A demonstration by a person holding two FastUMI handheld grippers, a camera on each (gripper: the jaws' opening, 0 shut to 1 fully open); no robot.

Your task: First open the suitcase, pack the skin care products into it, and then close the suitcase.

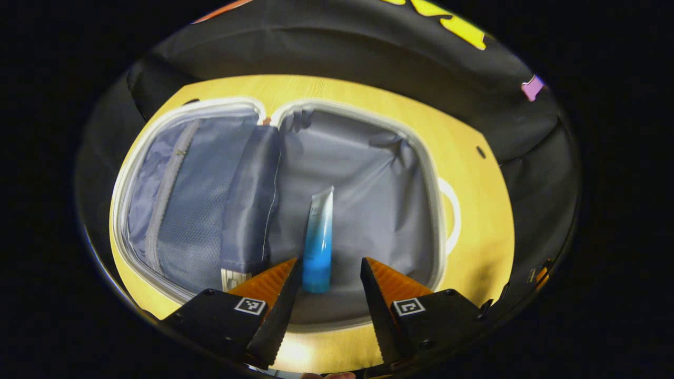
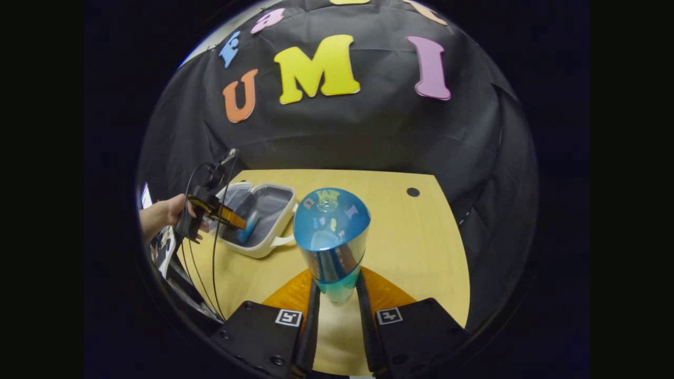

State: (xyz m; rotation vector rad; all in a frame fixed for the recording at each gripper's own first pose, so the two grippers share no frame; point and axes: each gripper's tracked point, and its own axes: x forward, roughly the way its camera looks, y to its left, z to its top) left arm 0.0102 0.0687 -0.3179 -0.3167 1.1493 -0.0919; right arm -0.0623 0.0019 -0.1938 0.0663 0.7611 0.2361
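The white suitcase [image 1: 427, 173] lies open on the wooden table, its grey-lined halves side by side. A blue-and-white tube [image 1: 320, 237] rests in the right half, cap end toward me. My left gripper [image 1: 330, 261] hovers over that cap end, open, with neither finger touching the tube. In the right gripper view, my right gripper [image 2: 337, 275] is shut on a blue translucent bottle [image 2: 330, 231], held upright above the table. The suitcase [image 2: 266, 248] sits farther left there, with the left gripper [image 2: 238, 221] over it.
The suitcase's left half carries a zipped mesh pocket [image 1: 192, 205]. A white handle [image 1: 452, 213] sticks out on the case's right side. A hand [image 2: 160, 213] holds the left gripper, cables trailing below it. Bare table [image 2: 416, 237] stretches right of the bottle.
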